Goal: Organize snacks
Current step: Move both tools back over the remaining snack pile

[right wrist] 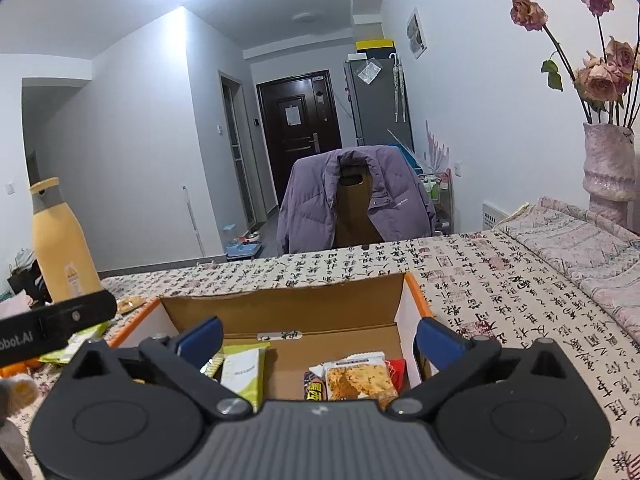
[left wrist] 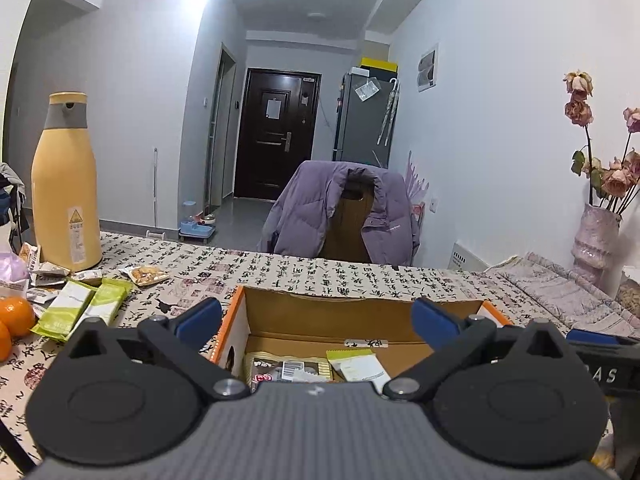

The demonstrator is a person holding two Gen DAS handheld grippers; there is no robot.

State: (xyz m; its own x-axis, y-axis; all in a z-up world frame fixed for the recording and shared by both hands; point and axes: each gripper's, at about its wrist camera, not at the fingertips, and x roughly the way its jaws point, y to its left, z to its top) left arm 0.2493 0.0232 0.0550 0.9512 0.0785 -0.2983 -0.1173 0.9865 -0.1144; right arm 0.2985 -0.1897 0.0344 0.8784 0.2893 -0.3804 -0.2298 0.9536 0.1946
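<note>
Presently we find both grippers standing wide apart and empty above the cardboard box (left wrist: 360, 320). Our left gripper (left wrist: 316, 318) hangs over the box's near left part, nothing between its blue pads (left wrist: 200, 318); our right gripper (right wrist: 318, 340) hangs over the near right part, likewise bare.

Inside the box we note a green-and-white packet (right wrist: 242, 372), a cracker packet (right wrist: 358, 380) and a dark wrapper with a barcode (left wrist: 288, 370), lying loosely and partly overlapping.

Outward on the table (right wrist: 460, 280), to the left of the box, loose snacks remain: two green bars (left wrist: 80, 312), a nut packet (left wrist: 146, 276) and smaller sachets beside the yellow flask (left wrist: 66, 184). Oranges (left wrist: 16, 316) sit at the left edge.

We judge the step in hand to be fetching the next item. We recommend the left gripper take it, being nearer; approach one green bar across its narrow width, keeping clear of its neighbour and the flask. Flat foil may slip, so close squarely at mid-length.
</note>
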